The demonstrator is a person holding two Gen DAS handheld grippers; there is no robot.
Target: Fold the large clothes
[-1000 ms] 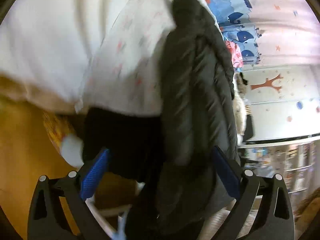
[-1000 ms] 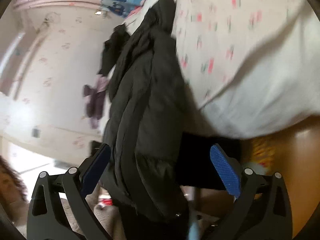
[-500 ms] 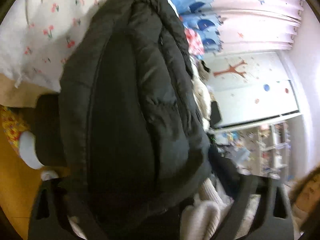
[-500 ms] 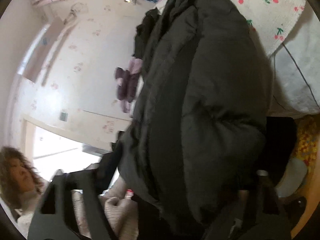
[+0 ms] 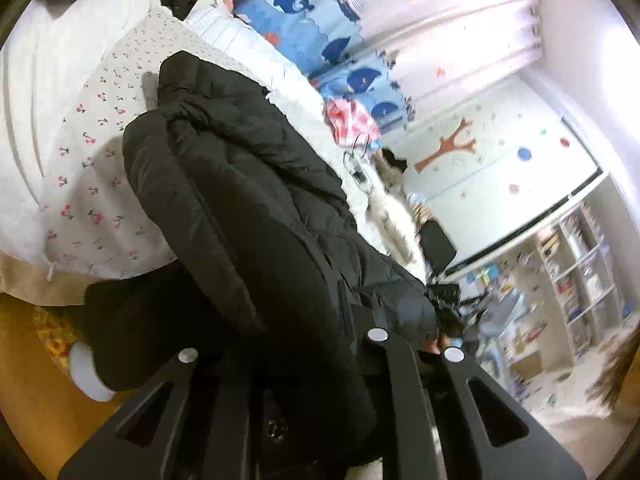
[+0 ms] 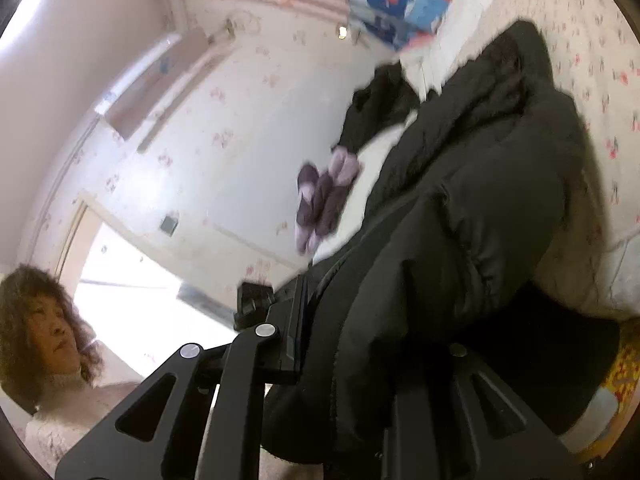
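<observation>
A large black puffer jacket lies lengthwise on a bed with a cherry-print sheet; its near end hangs over the bed edge. My left gripper is shut on the jacket's near edge, fabric bunched between the jaws and hiding the fingertips. In the right wrist view the same jacket runs from the gripper up the bed. My right gripper is shut on its near edge too, with cloth covering the right finger.
Purple clothes and another dark garment lie further up the bed. A whale-print blue curtain, shelves and a wooden floor surround the bed. A person stands at the lower left.
Both grippers were open around the hanging jacket end one second ago; they have closed on it. The cameras have tilted up, showing more of the bed and room.
</observation>
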